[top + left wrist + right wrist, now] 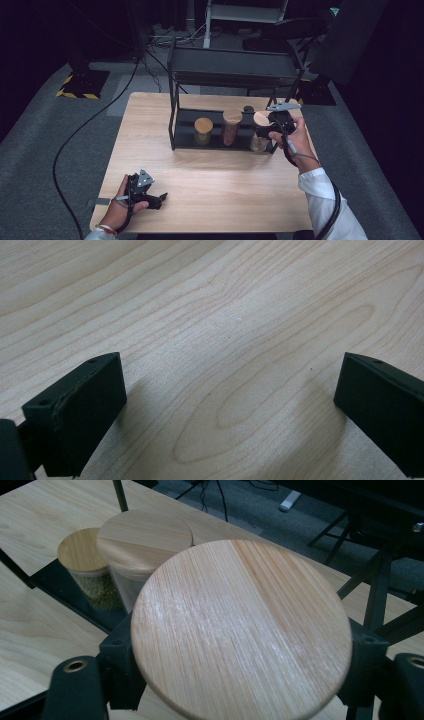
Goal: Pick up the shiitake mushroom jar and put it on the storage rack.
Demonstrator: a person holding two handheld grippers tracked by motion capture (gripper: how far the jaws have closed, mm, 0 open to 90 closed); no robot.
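Your right claw [265, 131] was clenched on the third jar [240, 630] just under its wooden lid, holding it upright at the right end of the rack's lower shelf [187, 120]. Two lidded jars stood left of it: the far one [203, 131] held greenish grains, the middle one [231, 127] something reddish-brown. Your left claw [159, 199] rested released on the bench [200, 170], well apart.

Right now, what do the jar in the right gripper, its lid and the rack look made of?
Lid: pale unvarnished-looking wood, straight grain lines, matte. Jar: see-through body, likely glass, though clear plastic is possible. Rack: thin black bars and shelf, probably painted metal, matte. The right gripper has its jaws closed on the jar below the lid.
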